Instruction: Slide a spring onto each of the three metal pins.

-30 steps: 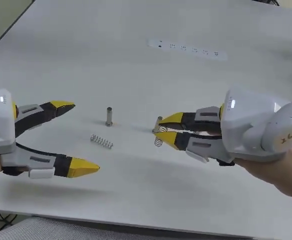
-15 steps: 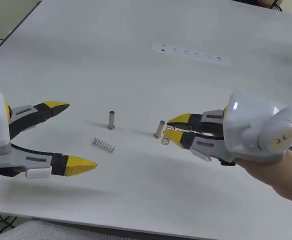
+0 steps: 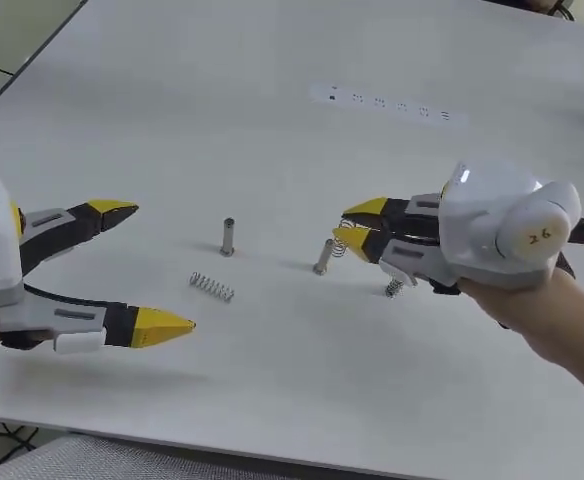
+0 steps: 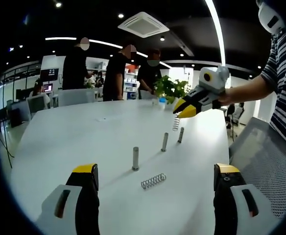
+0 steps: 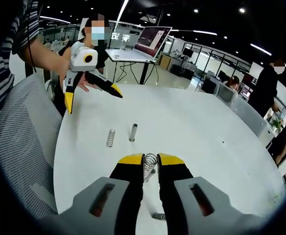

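Observation:
Two bare metal pins (image 3: 229, 237) (image 3: 323, 257) stand upright on the white table (image 3: 272, 400). To their right, a third pin (image 3: 394, 288) wears a spring. My right gripper (image 3: 352, 227) is shut on a spring (image 3: 341, 241), held just above and right of the middle pin; the right gripper view shows that spring (image 5: 150, 164) pinched between its yellow tips. A loose spring (image 3: 212, 287) lies in front of the left pin. At the left my left gripper (image 3: 144, 266) hovers open and holds nothing, with the loose spring (image 4: 153, 180) ahead of its jaws.
A white power strip (image 3: 387, 103) lies flat at the back of the table. The table's near edge (image 3: 272, 455) runs close under both grippers. Several people stand beyond the far end (image 4: 116, 73), beside a potted plant (image 4: 170, 88). A mesh chair (image 5: 15, 137) sits at the table's side.
My right gripper has risen from the table beside the middle pin, carrying the spring up and to the right. The spring-covered pin has come into sight below it. The left gripper barely moved.

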{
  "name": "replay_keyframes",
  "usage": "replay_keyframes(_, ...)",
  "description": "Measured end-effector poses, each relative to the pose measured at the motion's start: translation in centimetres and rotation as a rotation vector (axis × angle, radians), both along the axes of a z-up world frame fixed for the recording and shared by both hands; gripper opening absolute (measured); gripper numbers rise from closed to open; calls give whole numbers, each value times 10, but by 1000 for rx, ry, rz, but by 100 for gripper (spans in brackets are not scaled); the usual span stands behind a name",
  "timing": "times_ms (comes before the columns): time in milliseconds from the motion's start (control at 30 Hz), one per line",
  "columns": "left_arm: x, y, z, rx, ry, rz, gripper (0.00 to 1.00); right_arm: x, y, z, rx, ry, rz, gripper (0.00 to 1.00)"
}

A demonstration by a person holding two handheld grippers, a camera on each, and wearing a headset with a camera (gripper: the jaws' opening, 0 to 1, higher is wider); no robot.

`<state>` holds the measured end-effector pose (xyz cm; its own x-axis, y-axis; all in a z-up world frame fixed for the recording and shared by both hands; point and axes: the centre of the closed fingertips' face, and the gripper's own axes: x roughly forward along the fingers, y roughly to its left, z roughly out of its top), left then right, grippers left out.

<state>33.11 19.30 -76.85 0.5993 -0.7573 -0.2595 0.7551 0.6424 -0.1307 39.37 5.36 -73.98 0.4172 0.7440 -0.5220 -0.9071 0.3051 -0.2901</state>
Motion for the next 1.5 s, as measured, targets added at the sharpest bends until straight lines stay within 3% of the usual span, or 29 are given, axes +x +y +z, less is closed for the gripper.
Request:
replay_keyframes(300,-1,2,-3,1,7,6,97,16,-1,-5,9,13,-44,12)
replay_keyframes(567,-1,4,-4,2,10,11,97,19,1,-10,16,35,-61,12)
replay_keyframes(1267,-6,6,-2,1,18,12,97,15,4,-22,0,63,-69,12)
replay_keyframes(1500,-6,6,-2,0,22,13,97,17,4,-39,-31,91,-78,12)
